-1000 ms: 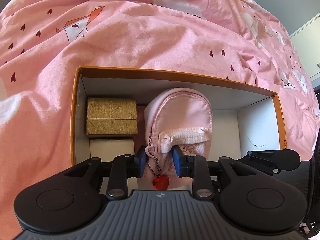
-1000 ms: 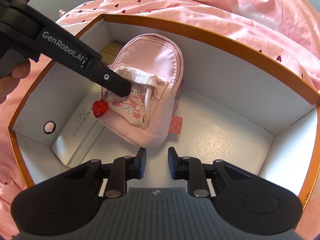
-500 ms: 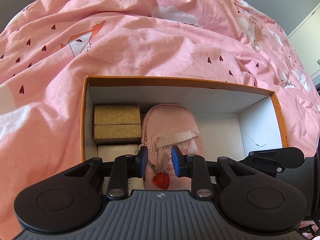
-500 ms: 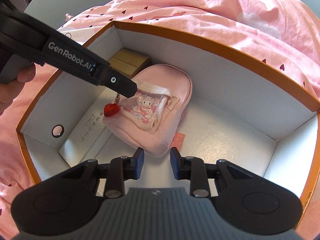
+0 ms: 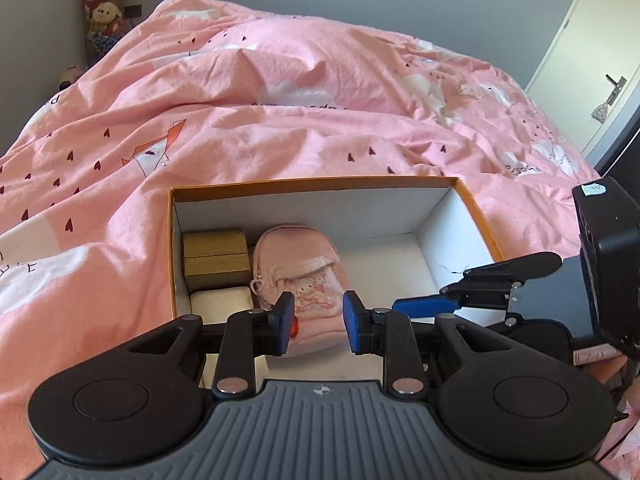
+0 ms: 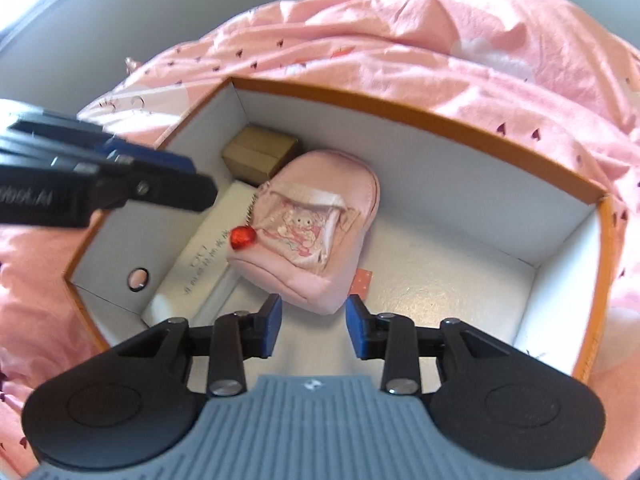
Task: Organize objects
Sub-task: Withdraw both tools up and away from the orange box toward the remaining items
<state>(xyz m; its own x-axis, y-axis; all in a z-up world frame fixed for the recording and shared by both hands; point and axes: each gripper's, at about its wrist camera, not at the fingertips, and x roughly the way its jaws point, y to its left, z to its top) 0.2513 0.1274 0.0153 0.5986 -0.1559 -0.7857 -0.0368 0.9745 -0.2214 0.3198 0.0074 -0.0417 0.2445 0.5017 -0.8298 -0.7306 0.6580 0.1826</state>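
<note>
A small pink backpack [image 5: 298,276] [image 6: 316,220] with a red heart charm [image 6: 242,237] lies flat inside an orange box with a white interior [image 5: 312,181] [image 6: 420,108]. My left gripper [image 5: 319,322] hovers above the box's near edge, its jaws apart and holding nothing. In the right wrist view the left gripper [image 6: 200,192] hangs over the box's left wall, apart from the backpack. My right gripper [image 6: 314,320] is over the backpack's bottom edge. Its jaws are opening and the pads do not touch the backpack. The right gripper [image 5: 400,305] also shows at the right in the left wrist view.
A gold-brown box [image 5: 214,256] [image 6: 260,152] and a flat cream box [image 5: 220,300] [image 6: 208,256] fill the orange box's left side; its right half shows bare floor. A pink duvet [image 5: 280,112] surrounds it. Plush toys [image 5: 102,4] stand far left, a door [image 5: 600,60] far right.
The left gripper let go of the backpack, then rose and pulled back from the box. The backpack settled flat. The right gripper lifted a little and its jaws widened.
</note>
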